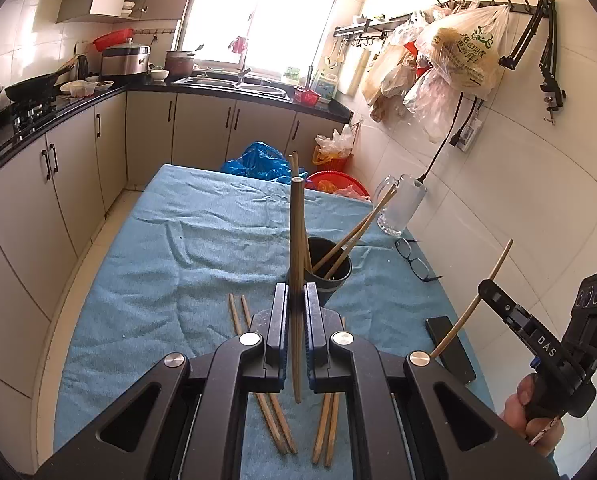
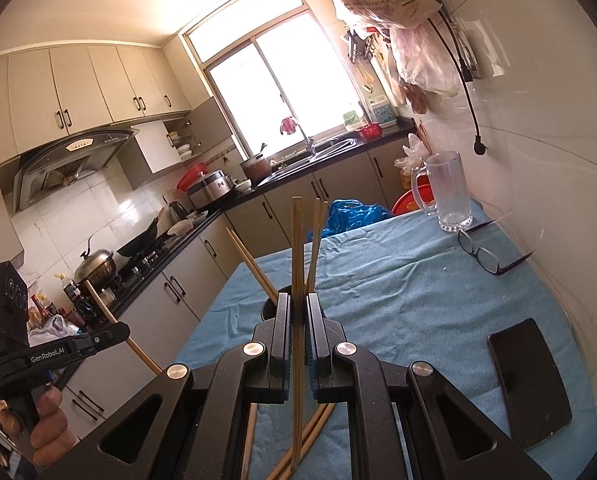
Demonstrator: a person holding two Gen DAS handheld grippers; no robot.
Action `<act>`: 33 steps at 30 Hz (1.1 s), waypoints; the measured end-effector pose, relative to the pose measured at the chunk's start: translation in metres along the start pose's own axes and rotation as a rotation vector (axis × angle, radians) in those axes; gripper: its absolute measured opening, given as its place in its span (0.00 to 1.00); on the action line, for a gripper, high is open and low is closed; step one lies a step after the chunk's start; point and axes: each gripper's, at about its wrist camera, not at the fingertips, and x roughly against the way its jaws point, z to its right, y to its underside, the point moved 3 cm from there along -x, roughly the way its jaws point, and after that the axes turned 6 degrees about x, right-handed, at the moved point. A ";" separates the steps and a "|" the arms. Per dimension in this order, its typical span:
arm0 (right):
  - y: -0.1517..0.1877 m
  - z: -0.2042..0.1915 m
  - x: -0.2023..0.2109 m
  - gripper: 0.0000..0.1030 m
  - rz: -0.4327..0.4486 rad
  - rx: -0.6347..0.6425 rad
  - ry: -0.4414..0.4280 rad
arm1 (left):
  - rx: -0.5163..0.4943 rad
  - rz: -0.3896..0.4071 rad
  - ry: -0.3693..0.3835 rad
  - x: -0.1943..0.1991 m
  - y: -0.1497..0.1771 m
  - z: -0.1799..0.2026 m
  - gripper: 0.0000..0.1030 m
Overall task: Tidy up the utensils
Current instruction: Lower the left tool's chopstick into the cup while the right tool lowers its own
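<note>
My left gripper [image 1: 297, 300] is shut on one wooden chopstick [image 1: 297, 248], held upright above the blue cloth, just in front of a black holder cup [image 1: 334, 266] with several chopsticks leaning in it. My right gripper [image 2: 297, 308] is shut on another chopstick [image 2: 297, 264], also upright, above the same cup [image 2: 272, 306]. Loose chopsticks [image 1: 276, 420] lie on the cloth under the left gripper and under the right one [image 2: 298, 446]. The right gripper with its chopstick shows in the left wrist view [image 1: 484, 286]; the left one shows in the right wrist view [image 2: 118, 330].
A blue cloth [image 1: 158, 264] covers the table. A glass mug [image 2: 448, 192], eyeglasses [image 2: 484, 256] and a black phone [image 2: 532, 380] lie along the right wall side. Kitchen counters, stove and sink run left and behind. Bags and a red basin sit beyond the table.
</note>
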 end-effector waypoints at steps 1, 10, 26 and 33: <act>-0.001 0.001 0.000 0.07 0.000 -0.002 -0.003 | -0.001 0.001 -0.001 0.000 -0.001 0.001 0.06; -0.014 0.003 -0.007 0.07 0.014 -0.001 -0.018 | -0.001 0.013 -0.009 -0.005 -0.017 0.006 0.06; -0.063 0.002 -0.020 0.07 0.078 -0.008 -0.031 | 0.009 0.080 0.018 -0.001 -0.074 0.013 0.06; -0.091 -0.004 -0.030 0.07 0.133 -0.011 -0.016 | 0.007 0.111 0.030 -0.007 -0.099 0.022 0.06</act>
